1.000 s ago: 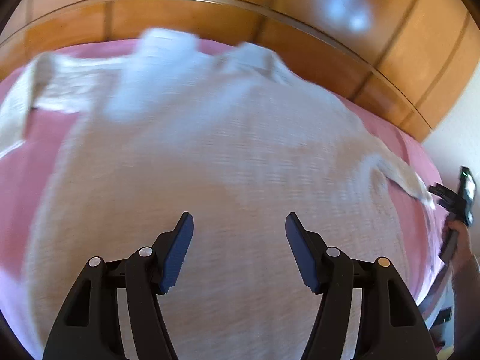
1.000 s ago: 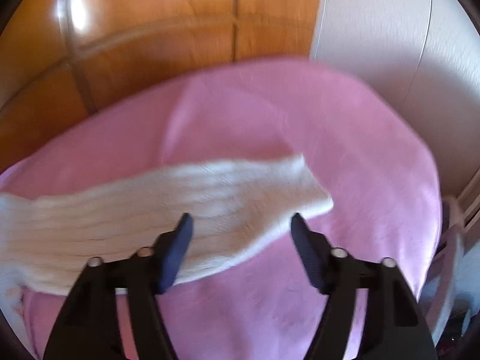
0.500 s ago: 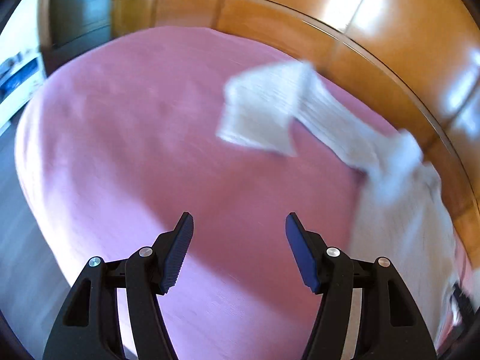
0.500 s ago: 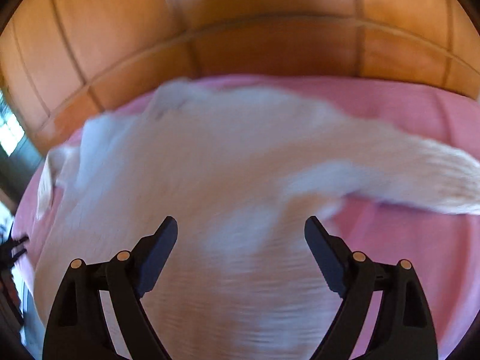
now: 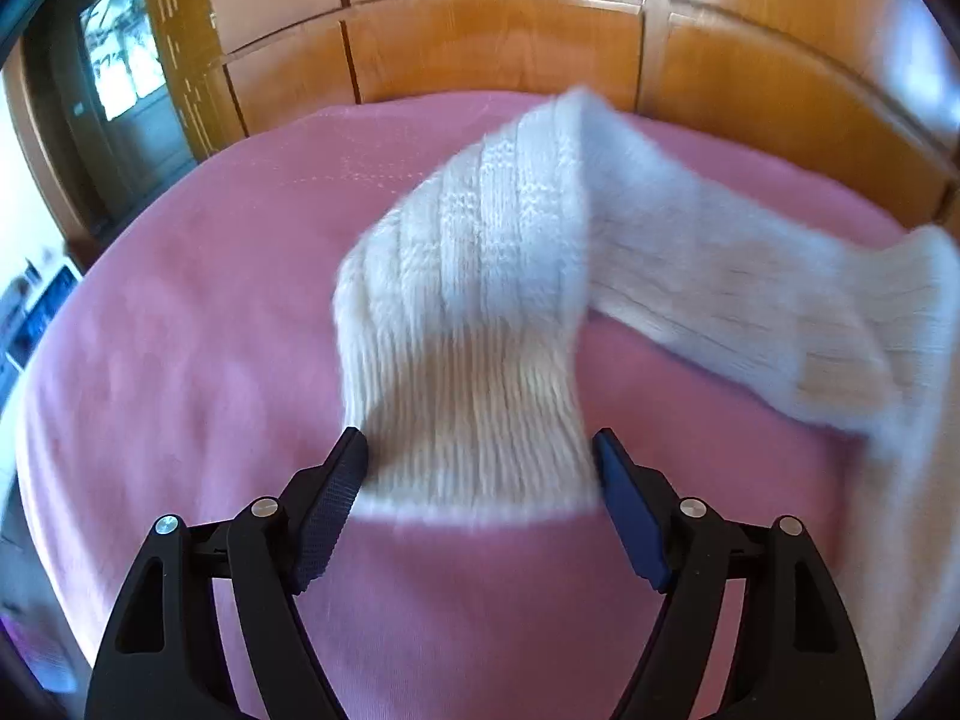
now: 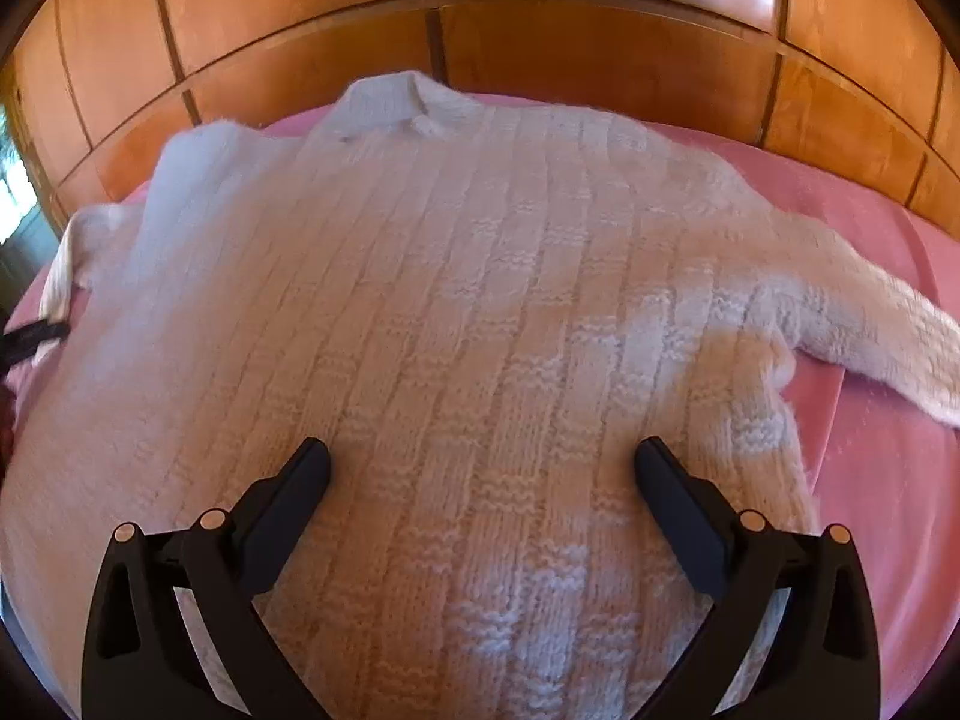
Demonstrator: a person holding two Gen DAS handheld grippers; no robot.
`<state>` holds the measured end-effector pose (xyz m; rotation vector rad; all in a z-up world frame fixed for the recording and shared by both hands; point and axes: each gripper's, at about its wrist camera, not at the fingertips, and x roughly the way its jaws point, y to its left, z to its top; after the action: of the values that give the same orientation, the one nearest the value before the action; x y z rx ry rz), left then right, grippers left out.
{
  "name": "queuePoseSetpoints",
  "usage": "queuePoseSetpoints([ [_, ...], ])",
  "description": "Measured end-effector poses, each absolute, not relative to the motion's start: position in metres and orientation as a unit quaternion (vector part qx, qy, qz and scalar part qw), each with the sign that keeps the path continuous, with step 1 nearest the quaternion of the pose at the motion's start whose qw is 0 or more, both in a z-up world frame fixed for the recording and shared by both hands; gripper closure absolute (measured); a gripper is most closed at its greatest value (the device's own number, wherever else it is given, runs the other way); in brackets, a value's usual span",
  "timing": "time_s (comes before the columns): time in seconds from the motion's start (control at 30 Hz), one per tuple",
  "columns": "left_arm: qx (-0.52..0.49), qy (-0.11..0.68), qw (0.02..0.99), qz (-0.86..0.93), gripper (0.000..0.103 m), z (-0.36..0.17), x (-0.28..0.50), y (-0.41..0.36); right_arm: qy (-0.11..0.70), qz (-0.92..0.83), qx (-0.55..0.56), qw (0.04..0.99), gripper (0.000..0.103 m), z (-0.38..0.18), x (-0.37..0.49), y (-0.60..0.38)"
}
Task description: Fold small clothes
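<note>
A cream-white cable-knit wool sweater [image 6: 456, 300] lies spread flat, front up, on a bed covered with a pink blanket [image 5: 180, 312], its collar toward the glossy orange-brown wooden headboard panels [image 6: 540, 30] behind the bed. In the right wrist view the sweater's body fills most of the frame, one sleeve running off toward the right edge over the pink cover and the other bunched at the far left edge. The right tongs [image 6: 480, 480] hang tilted down over the lower middle of the sweater's body with nothing between the black fingers; the jaws stand very wide and are opening further, and whether the tips touch the knit cannot be told. In the left wrist view the sweater's left sleeve [image 5: 690, 276] comes in from the right side, bends back on itself and ends in a ribbed cuff [image 5: 474, 438] that sits between the blue-padded fingers of the left tongs [image 5: 480, 468]. Those jaws are opening, each pad just beside an edge of the cuff, and the pads do not visibly pinch the cloth; the cuff is blurred. At the far left of this view a dark doorway [image 5: 114, 90] shows beyond the bed's edge.
</note>
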<state>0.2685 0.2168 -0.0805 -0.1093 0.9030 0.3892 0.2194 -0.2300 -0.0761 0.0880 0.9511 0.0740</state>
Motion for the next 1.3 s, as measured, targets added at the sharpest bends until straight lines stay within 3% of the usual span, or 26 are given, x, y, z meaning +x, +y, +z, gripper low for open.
queuePoseSetpoints([
  [0.03, -0.054, 0.430, 0.882, 0.187, 0.066, -0.078, 0.271, 0.219, 0.455, 0.035, 0.041, 0.889, 0.002, -0.076, 0.219, -0.226],
  [0.07, -0.054, 0.427, 0.883, 0.186, 0.084, -0.073, 0.274, 0.222, 0.455, 0.034, 0.038, 0.889, 0.002, -0.076, 0.216, -0.224],
  [0.1, -0.050, 0.425, 0.884, 0.188, 0.090, -0.065, 0.275, 0.227, 0.454, 0.033, 0.037, 0.889, 0.002, -0.076, 0.218, -0.224],
  [0.33, -0.140, 0.398, 0.881, 0.214, 0.092, -0.010, 0.233, 0.316, 0.451, 0.033, 0.037, 0.891, 0.002, -0.075, 0.210, -0.222],
  [0.53, -0.171, 0.414, 0.845, 0.293, 0.092, 0.015, 0.205, 0.398, 0.450, 0.032, 0.036, 0.892, 0.002, -0.075, 0.209, -0.222],
  [0.7, -0.176, 0.469, 0.806, 0.316, 0.091, -0.009, 0.221, 0.424, 0.449, 0.032, 0.036, 0.892, 0.002, -0.074, 0.208, -0.223],
  [0.77, -0.211, 0.501, 0.775, 0.323, 0.083, -0.032, 0.225, 0.434, 0.449, 0.031, 0.036, 0.892, 0.002, -0.074, 0.208, -0.223],
  [0.83, -0.216, 0.496, 0.771, 0.336, 0.056, -0.037, 0.225, 0.439, 0.449, 0.031, 0.036, 0.892, 0.002, -0.075, 0.208, -0.223],
  [0.87, -0.213, 0.488, 0.772, 0.347, 0.049, -0.036, 0.222, 0.440, 0.449, 0.032, 0.037, 0.892, 0.002, -0.075, 0.208, -0.223],
  [0.9, -0.216, 0.479, 0.776, 0.349, 0.043, -0.034, 0.213, 0.437, 0.448, 0.032, 0.037, 0.893, 0.002, -0.075, 0.208, -0.223],
  [1.1, -0.244, 0.453, 0.851, 0.106, 0.043, -0.022, 0.149, 0.351, 0.446, 0.034, 0.040, 0.893, 0.002, -0.076, 0.209, -0.225],
  [1.3, -0.275, 0.470, 0.828, -0.129, 0.043, -0.044, 0.093, 0.242, 0.455, 0.042, 0.045, 0.888, 0.002, -0.071, 0.204, -0.229],
])
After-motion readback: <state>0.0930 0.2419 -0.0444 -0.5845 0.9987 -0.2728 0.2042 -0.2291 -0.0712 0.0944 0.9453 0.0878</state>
